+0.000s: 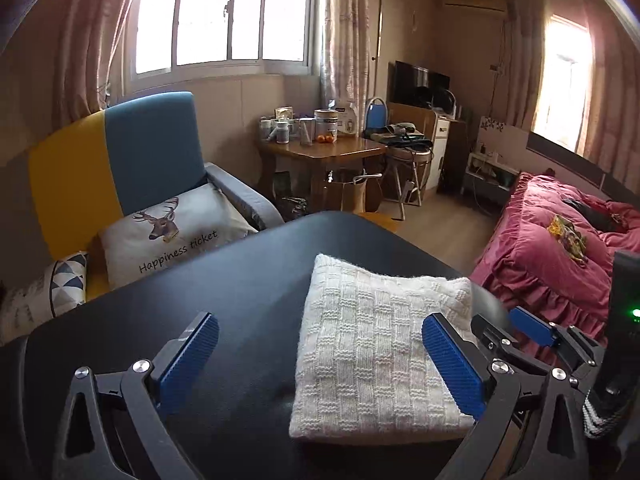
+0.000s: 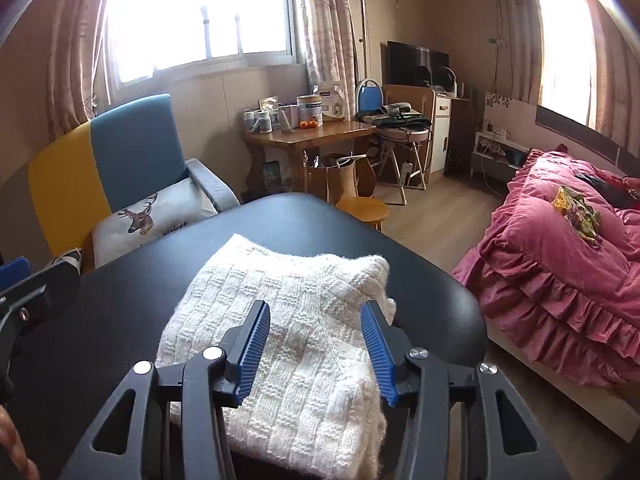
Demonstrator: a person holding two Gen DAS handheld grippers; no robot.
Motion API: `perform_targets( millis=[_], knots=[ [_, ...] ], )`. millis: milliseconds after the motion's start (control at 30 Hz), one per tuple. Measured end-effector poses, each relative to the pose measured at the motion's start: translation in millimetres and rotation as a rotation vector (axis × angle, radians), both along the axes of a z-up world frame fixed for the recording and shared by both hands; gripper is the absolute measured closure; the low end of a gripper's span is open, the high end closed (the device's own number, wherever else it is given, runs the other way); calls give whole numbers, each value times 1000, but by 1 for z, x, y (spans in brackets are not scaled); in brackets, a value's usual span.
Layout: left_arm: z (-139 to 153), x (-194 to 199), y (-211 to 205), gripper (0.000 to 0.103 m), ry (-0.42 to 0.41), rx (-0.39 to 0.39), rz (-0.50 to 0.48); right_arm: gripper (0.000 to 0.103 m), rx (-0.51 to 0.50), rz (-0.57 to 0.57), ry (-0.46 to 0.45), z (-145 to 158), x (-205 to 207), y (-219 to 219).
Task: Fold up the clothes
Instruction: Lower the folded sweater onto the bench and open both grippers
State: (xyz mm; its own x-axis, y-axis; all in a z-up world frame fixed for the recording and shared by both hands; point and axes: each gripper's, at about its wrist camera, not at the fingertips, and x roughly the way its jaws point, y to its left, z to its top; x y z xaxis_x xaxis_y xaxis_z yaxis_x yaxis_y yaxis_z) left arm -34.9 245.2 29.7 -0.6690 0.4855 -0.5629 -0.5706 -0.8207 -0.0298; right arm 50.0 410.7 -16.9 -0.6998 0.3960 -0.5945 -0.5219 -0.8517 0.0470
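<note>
A white knitted garment point(image 1: 372, 352) lies folded into a neat rectangle on the black table point(image 1: 200, 292). My left gripper point(image 1: 320, 360) is open, its jaws wide apart, above the table at the garment's left edge, holding nothing. The right gripper point(image 1: 520, 332) shows at the right of this view beside the garment. In the right wrist view the garment point(image 2: 296, 308) lies under my right gripper point(image 2: 316, 344), which is open with its jaws over the cloth and holds nothing. The left gripper's tip point(image 2: 24, 280) shows at the left edge.
A blue and yellow armchair point(image 1: 120, 168) with a deer cushion point(image 1: 172, 232) stands behind the table. A pink bed point(image 1: 560, 248) lies to the right. A wooden side table point(image 1: 320, 152) with jars and a small stool point(image 2: 362, 208) stand beyond the table's far edge.
</note>
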Motion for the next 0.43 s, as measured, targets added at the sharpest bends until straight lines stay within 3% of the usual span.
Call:
perform_targets(
  millis=[300,433],
  knots=[
    [11,15,-9,1,32,29,-47,55,-14,97,-42,-11,-4,-13],
    [3,17,-4,2,35,-14,-33,55,-31,95,-54,-17,-1,-11]
  ],
)
